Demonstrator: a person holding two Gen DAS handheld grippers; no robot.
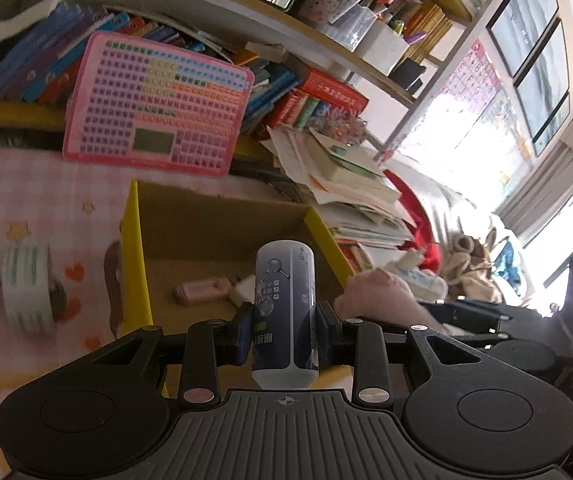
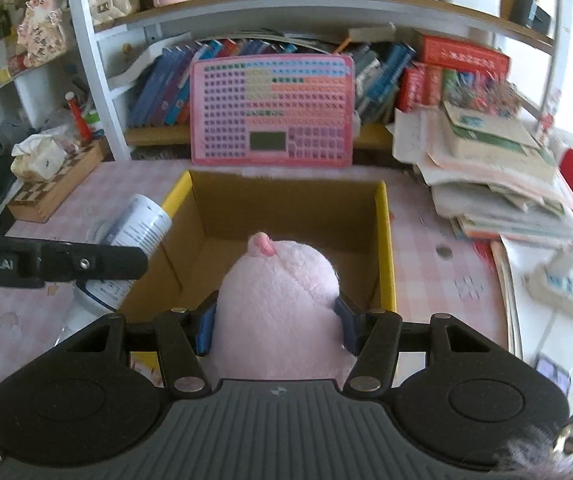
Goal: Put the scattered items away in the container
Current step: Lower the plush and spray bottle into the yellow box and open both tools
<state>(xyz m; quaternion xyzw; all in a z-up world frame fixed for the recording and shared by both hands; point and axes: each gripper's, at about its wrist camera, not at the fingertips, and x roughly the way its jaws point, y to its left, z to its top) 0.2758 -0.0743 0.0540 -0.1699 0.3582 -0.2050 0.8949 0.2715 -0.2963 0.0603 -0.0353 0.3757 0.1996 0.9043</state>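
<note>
The left gripper (image 1: pixel 285 330) clamped a dark-blue-and-white cylindrical bottle (image 1: pixel 285 304), long axis pointing away along the fingers over the open yellow-rimmed cardboard box (image 1: pixel 136 240). To its right, the right gripper (image 2: pixel 275 326) squeezed a pink plush toy (image 2: pixel 278 300) above the box's near edge. The box sat on a pink checked tabletop (image 2: pixel 426 268) before cluttered bookshelves (image 2: pixel 286 4).

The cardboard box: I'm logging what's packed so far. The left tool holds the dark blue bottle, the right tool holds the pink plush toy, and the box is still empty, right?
Not quite. The cardboard box is not empty: the left wrist view shows a small pink item already lying on its floor. The rest stands: the left tool holds the dark blue bottle, and the right tool holds the pink plush toy.
</note>
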